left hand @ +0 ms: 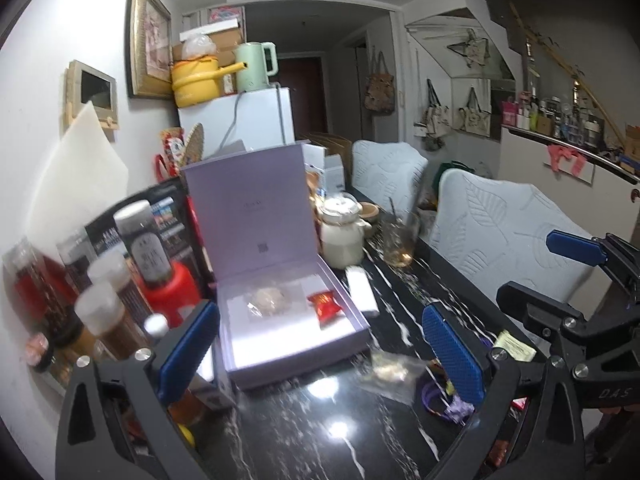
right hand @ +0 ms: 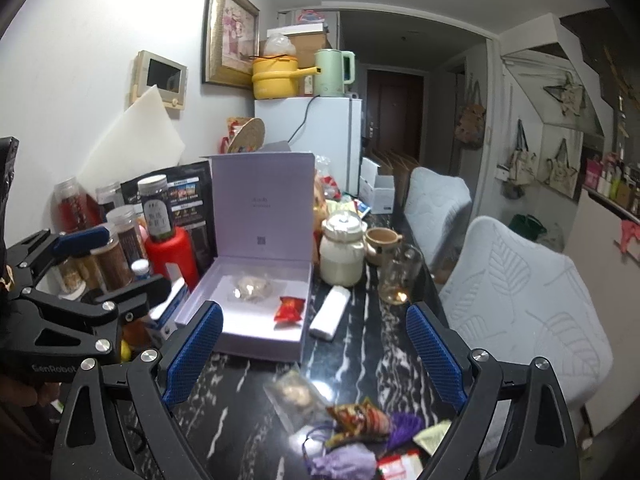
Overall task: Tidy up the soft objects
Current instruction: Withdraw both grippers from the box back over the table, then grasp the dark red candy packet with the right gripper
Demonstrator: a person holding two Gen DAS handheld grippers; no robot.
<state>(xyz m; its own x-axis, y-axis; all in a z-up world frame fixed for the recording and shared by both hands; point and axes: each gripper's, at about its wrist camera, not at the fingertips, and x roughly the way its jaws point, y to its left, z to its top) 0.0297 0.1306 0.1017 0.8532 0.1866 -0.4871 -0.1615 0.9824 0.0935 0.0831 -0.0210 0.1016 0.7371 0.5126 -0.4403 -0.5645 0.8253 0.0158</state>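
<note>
Both my grippers — left, right — stand released, nothing grasped; box holds two packets.

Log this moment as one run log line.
left gripper: open, empty | right gripper: open, empty | box: lid up, red packet inside | clear bag: on table

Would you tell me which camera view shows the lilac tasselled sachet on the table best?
The right wrist view: the lilac sachet lies in plain sight near the bottom edge, between the open fingers. In the left wrist view only a corner of it shows, behind the blue finger pad.
</note>
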